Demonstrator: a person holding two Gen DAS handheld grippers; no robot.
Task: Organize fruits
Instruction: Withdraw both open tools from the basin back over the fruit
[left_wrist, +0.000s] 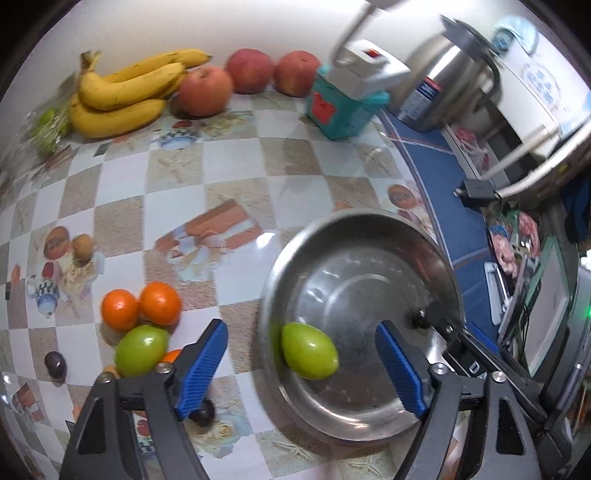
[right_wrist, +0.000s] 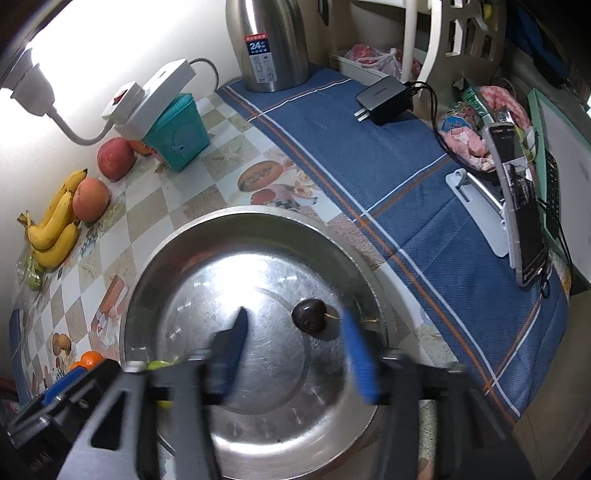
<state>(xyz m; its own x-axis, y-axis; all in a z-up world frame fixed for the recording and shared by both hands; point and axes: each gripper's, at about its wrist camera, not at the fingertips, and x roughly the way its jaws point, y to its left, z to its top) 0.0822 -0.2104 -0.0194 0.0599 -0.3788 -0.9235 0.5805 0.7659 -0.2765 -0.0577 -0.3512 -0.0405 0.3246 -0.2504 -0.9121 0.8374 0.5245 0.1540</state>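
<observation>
1. Your left gripper has its blue ribbed fingers spread wide and grips nothing; it hangs over the near rim of the round stainless-steel basin.
2. Looking from the left in the left wrist view, you have a bunch of yellow bananas and three red apples along the white wall, well apart from the basin.
3. Nearer you on the checked tablecloth sit two small orange tangerines, touching each other, with a green oval fruit just beside them and a dark round cherry to their left.
4. Between your left fingers lies a second green oval fruit, inside the basin near its left wall, touching neither pad.
5. Your right gripper is likewise wide open and empty, held above the basin.
6. A dark stemmed cherry rests on the basin floor between the right fingers, closer to the right one.
</observation>
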